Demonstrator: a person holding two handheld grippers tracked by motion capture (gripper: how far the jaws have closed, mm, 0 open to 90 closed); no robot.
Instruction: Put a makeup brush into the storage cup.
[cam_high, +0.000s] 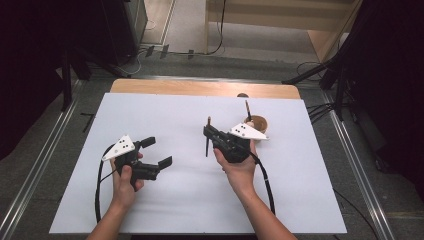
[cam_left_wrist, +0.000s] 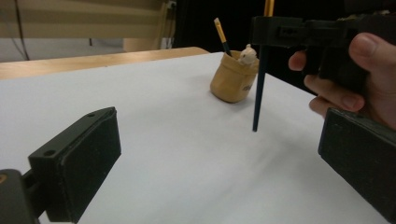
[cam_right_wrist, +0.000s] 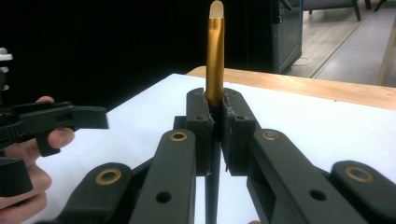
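Note:
My right gripper (cam_high: 208, 131) (cam_right_wrist: 215, 122) is shut on a dark-handled paintbrush (cam_high: 207, 142) (cam_right_wrist: 215, 56). The brush stands about upright, gold ferrule and pale tip up, its lower end just above the white sheet (cam_high: 165, 200). In the left gripper view the same brush (cam_left_wrist: 259, 88) hangs from the right gripper (cam_left_wrist: 268, 30). Behind it stands a tan cup-shaped holder (cam_high: 258, 123) (cam_left_wrist: 231, 81) with a second brush (cam_high: 247, 108) (cam_left_wrist: 220, 33) in it. My left gripper (cam_high: 156, 152) (cam_left_wrist: 219, 161) is open and holds nothing, left of the brush.
The white sheet covers a wooden table whose far edge (cam_high: 200, 88) shows bare. Metal rails (cam_high: 45, 160) run along both sides, with floor and cables beyond. In the right gripper view the left gripper (cam_right_wrist: 60, 117) and a hand sit at the left.

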